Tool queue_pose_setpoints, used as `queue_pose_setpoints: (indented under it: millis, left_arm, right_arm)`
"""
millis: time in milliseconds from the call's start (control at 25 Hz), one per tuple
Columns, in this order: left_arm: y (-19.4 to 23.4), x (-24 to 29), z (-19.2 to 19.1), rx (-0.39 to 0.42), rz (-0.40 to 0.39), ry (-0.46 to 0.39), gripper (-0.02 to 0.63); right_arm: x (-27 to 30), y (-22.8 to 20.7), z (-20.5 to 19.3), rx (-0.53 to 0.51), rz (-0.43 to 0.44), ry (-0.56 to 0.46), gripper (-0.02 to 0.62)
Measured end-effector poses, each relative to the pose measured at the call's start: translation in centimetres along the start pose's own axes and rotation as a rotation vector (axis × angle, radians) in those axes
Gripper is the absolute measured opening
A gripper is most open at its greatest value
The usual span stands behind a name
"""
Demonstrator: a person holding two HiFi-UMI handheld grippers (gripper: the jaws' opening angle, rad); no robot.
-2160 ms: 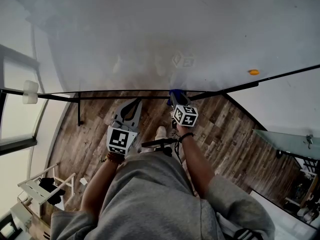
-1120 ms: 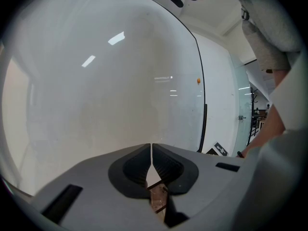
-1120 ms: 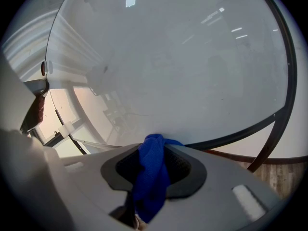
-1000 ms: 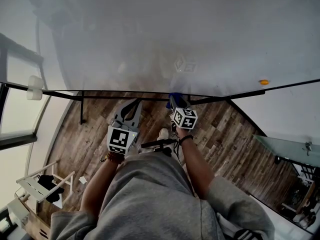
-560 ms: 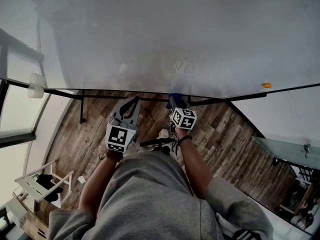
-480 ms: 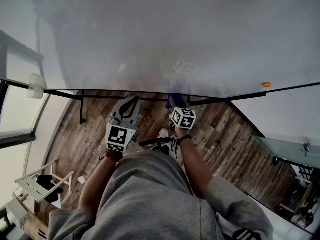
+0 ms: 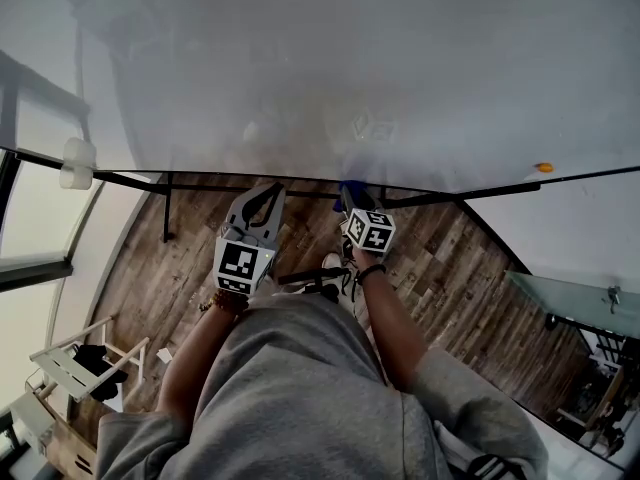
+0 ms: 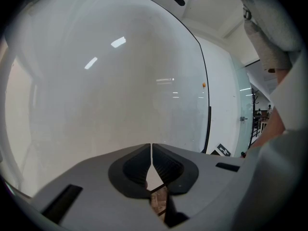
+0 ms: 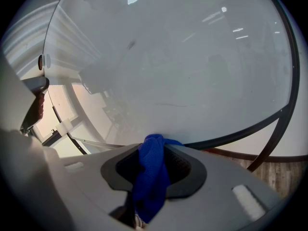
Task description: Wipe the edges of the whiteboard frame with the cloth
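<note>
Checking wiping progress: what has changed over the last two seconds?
The right gripper, shut on the cloth, seems to have slid slightly left along the frame's bottom edge; the left gripper rose a little towards it. Cloth grip unchanged; left gripper shut, empty.

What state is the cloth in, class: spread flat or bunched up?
Bunched up. The cloth is a crumpled wad clamped between the jaws of the right gripper, its tip poking out toward the frame.

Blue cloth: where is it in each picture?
Head view: the cloth is in the middle, by the black frame.
Left gripper view: not there.
Right gripper view: bottom middle, pinched in the right gripper.
Shared landmark: the black frame.
</note>
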State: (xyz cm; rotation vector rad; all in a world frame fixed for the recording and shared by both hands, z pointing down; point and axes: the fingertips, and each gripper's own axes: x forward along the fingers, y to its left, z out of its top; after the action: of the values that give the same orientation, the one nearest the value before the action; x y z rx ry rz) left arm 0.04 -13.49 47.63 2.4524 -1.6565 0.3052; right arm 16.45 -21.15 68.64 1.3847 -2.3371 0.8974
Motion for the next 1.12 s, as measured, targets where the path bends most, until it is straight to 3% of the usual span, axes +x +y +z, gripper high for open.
queue_pose_setpoints:
  millis: [720, 1120]
  left_arm:
    - [1.9, -2.1, 1.3, -0.002, -0.009, -0.023, 0.018]
    - [4.5, -3.9, 0.2, 0.005, 0.004, -0.025, 0.018]
  right_arm:
    - [1.0, 2.5, -0.4, -0.006, -0.013, 0.029, 0.129]
    - [1.6, 3.9, -0.7, -0.031, -0.016, 0.012, 0.129]
